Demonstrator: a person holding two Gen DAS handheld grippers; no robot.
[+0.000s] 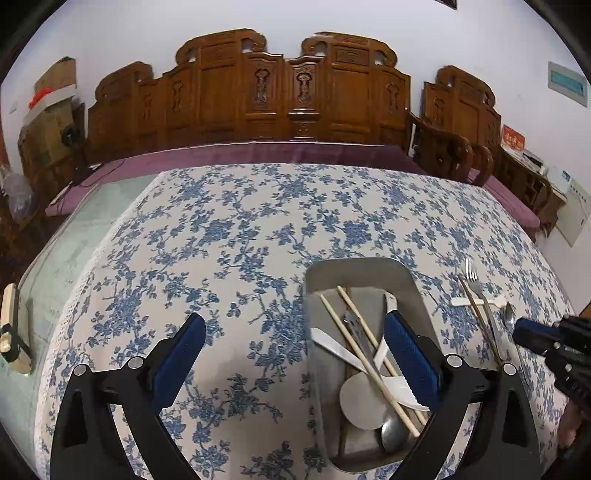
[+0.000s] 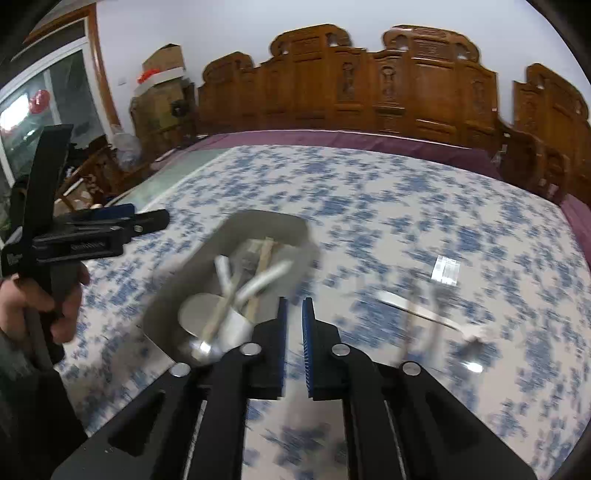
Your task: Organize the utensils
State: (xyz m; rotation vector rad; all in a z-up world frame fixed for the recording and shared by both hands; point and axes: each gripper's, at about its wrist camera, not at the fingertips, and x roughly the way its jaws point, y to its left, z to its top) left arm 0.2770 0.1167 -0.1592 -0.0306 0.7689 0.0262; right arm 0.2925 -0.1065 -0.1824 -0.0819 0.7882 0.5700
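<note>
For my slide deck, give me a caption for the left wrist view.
Open left gripper over the grey tray of chopsticks and spoons; fork still on the tablecloth.

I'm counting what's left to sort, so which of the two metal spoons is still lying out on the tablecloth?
The spoon right of the tray, beside the fork. The other spoon already lies inside the tray under the chopsticks.

A pale, plain wall (image 1: pixel 147 33) is seen behind a long carved wooden bench (image 1: pixel 255 92), whose seat is covered by a purple cushion (image 1: pixel 258 153). In front of it, a table is draped with a white cloth printed with blue flowers (image 1: pixel 229 229). At the far left, stacked cardboard boxes (image 2: pixel 162 70) are set in the corner, and a bright glazed door (image 2: pixel 48 96) is seen beside them.
</note>
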